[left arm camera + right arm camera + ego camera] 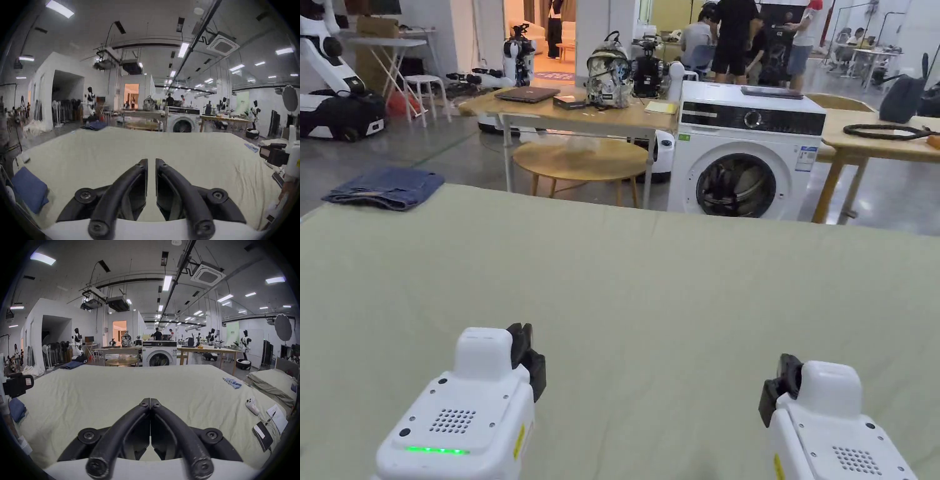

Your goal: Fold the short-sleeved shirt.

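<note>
Both grippers hover over the bed [650, 275]: the left gripper [151, 162] slightly apart, the right gripper [150, 401] closed empty. Folded jeans [384, 187] lie at the far left corner.

Robotics lab in an open industrial hall, white humanoid robots [77, 344] left of a front-loading washing machine [745, 153], wooden worktables [575, 115] beside it, people [731, 37] working behind it, exposed ceiling ducts [118, 304] above
</note>
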